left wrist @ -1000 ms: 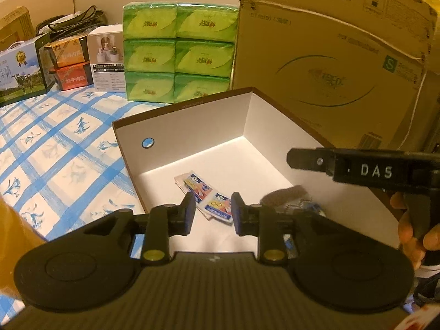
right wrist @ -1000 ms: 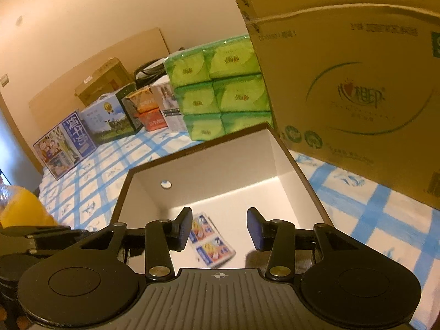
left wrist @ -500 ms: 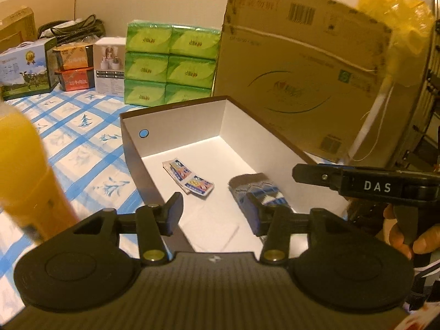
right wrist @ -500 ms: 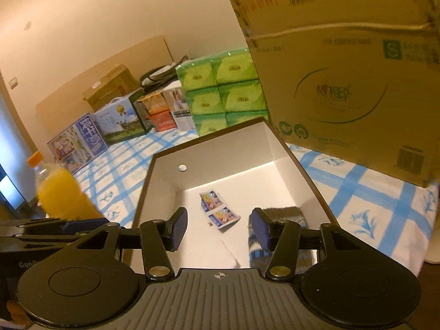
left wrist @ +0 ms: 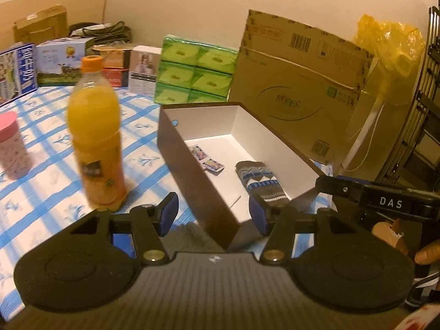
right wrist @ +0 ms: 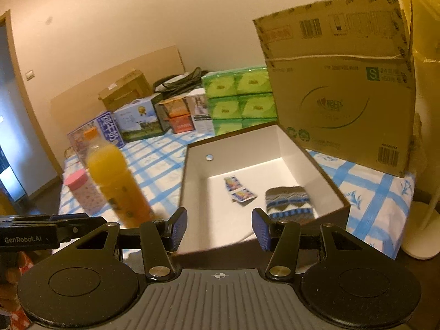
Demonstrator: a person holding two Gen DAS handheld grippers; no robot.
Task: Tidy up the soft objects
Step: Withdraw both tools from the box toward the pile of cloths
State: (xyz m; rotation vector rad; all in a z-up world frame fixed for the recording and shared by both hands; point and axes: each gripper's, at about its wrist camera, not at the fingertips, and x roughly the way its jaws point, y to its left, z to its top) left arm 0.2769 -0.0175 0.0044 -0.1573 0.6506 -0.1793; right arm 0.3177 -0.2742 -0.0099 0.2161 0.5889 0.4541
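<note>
Blue-checked tablecloth [left wrist: 41, 192], beige wall; brown box [right wrist: 327, 176] holding sock [right wrist: 288, 202], packets [right wrist: 239, 189] at nine o'clock. Both tongs apart, empty; left [left wrist: 214, 214] just widened.

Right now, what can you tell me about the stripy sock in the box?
The sock looks like thick knit wool, grey-brown with blue and white zigzag bands. It lies flat on the white floor of the open box, near the right wall, apart from the small printed packets. Neither gripper touches it.
</note>
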